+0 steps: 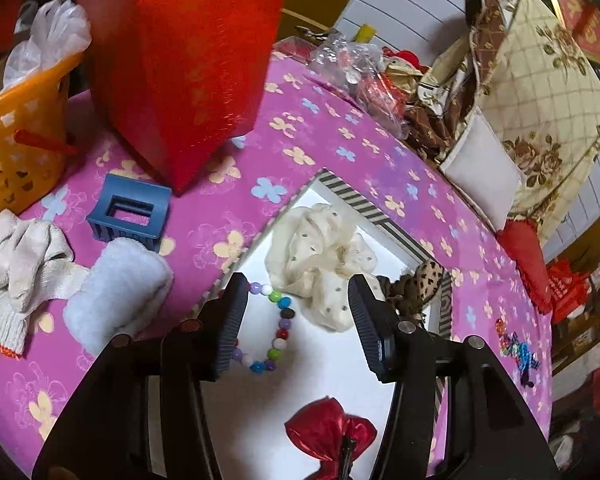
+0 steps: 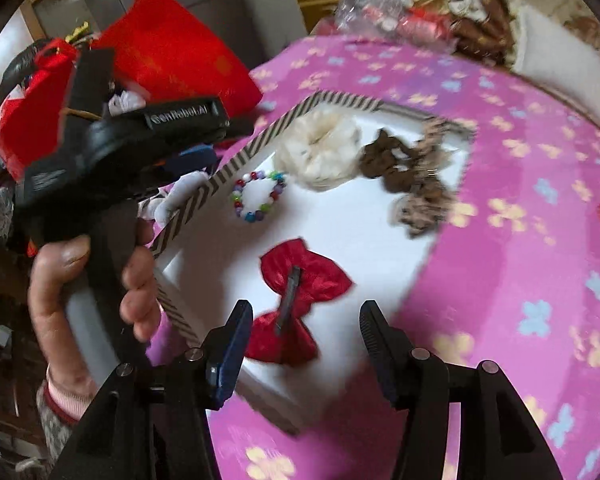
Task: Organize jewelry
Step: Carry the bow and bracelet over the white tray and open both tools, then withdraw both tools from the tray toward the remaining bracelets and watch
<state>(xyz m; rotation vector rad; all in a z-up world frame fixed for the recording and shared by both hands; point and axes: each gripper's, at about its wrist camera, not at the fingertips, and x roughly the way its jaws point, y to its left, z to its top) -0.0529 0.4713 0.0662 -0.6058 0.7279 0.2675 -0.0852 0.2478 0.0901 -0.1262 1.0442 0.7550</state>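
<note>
A white box with a striped rim [image 1: 356,196] [image 2: 216,180] lies on the pink flowered cloth. In it lie a cream scrunchie [image 1: 320,256] [image 2: 320,152], a coloured bead bracelet [image 1: 278,328] [image 2: 256,196], a red bow clip [image 1: 332,432] [image 2: 300,300] and brown leopard scrunchies [image 1: 416,284] [image 2: 412,176]. My left gripper [image 1: 298,320] is open and empty above the box, over the bracelet. My right gripper [image 2: 304,344] is open and empty just above the red bow. A blue claw clip [image 1: 130,212] lies on the cloth left of the box. A small multicoloured trinket [image 1: 518,350] lies to the right.
A red bag [image 1: 188,64] [image 2: 172,56] stands behind the box. An orange basket [image 1: 20,128] is at far left. White gloves and a fluffy white cloth [image 1: 116,288] lie left of the box. Plastic wrap, cushions and floral fabric [image 1: 540,92] crowd the far edge.
</note>
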